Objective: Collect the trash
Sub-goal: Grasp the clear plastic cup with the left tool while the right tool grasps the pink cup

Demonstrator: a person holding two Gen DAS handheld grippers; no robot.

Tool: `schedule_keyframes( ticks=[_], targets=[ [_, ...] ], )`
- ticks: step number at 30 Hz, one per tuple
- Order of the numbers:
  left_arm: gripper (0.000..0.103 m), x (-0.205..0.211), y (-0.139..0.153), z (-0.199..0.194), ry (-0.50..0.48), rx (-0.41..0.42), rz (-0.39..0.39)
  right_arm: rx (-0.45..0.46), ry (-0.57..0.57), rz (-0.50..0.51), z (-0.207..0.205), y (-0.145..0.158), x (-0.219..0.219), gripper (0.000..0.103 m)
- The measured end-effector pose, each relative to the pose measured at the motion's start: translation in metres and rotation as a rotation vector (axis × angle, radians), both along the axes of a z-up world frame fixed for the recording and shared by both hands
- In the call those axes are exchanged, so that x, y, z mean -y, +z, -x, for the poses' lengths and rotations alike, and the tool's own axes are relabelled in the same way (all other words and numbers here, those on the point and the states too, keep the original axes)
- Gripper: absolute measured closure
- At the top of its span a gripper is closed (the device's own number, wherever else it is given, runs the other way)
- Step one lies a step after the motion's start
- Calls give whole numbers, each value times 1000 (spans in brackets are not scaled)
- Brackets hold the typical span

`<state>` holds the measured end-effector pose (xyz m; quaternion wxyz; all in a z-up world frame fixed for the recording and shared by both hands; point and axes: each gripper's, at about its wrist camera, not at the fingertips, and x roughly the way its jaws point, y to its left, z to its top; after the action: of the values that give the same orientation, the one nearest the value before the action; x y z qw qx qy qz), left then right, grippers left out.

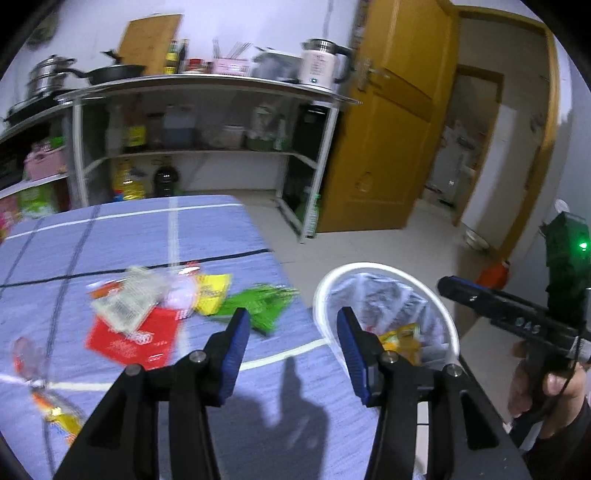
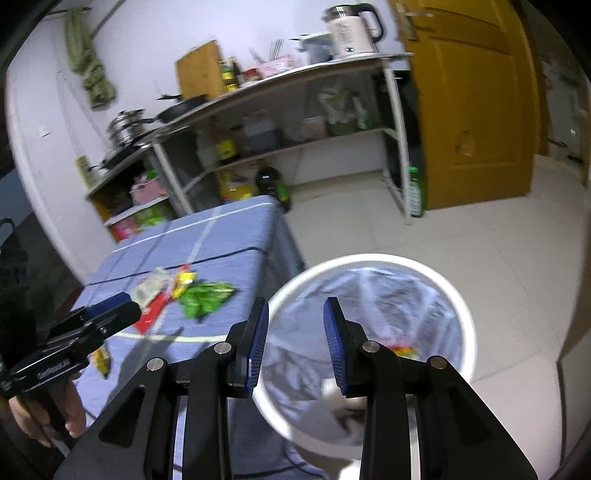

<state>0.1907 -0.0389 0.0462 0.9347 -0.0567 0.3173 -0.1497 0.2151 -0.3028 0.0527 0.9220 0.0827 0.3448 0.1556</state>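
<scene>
Right now my left gripper (image 1: 291, 325) hangs over the near edge of the blue checked tablecloth (image 1: 147, 229), its blue-padded jaws spread wide with nothing between them. Ahead of it on the cloth lies the trash pile: a green wrapper (image 1: 264, 302), a yellow wrapper (image 1: 212, 293), a clear crinkled packet (image 1: 125, 301) lying on a red packet (image 1: 136, 341), and a pale pinkish piece among them that is too blurred to name. More scraps lie apart at the cloth's left edge, an orange-and-yellow wrapper (image 1: 55, 413) among them.

My right gripper (image 2: 295, 325) hovers above the white trash bin (image 2: 373, 260), which stands on the tiled floor just beside the table. Its jaws are also spread wide and hold nothing. The bin has a clear plastic liner (image 2: 369, 295), and a yellow-and-red wrapper (image 2: 404, 350) already lies inside it. Behind the table stands a metal shelf rack (image 2: 295, 107) with an electric kettle (image 2: 351, 31) and a frying pan (image 2: 181, 105) on top.
</scene>
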Motion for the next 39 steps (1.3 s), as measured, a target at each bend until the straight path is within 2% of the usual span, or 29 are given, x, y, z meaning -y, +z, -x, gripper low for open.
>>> schedule_keyframes(
  ticks=[6, 10, 15, 19, 22, 23, 24, 32, 37, 39],
  targets=[
    [52, -59, -7, 16, 136, 5, -33, -5, 117, 11, -7, -4, -49, 71],
    [51, -97, -17, 30, 226, -6, -15, -23, 166, 18, -16, -12, -76, 71],
    [43, -132, -23, 41, 328, 3, -20, -35, 233, 45, -30, -22, -107, 71],
    [40, -154, -28, 39, 393, -5, -41, -47, 261, 90, -41, -30, -130, 71],
    [39, -171, -37, 33, 433, -37, -32, -61, 277, 112, -47, -35, -140, 63],
    [38, -175, -40, 30, 443, -48, -40, -64, 277, 116, -51, -37, -142, 54],
    [38, -179, -42, 28, 449, -57, -44, -66, 276, 115, -53, -38, -143, 50],
    [37, -188, -63, 1, 414, -139, -77, -63, 314, 136, -67, -37, -166, 50],
    [37, -190, -70, -6, 403, -191, -63, -89, 324, 163, -83, -40, -183, 50],
    [48, -190, -73, -9, 389, -211, -61, -93, 332, 176, -88, -41, -187, 50]
  ],
)
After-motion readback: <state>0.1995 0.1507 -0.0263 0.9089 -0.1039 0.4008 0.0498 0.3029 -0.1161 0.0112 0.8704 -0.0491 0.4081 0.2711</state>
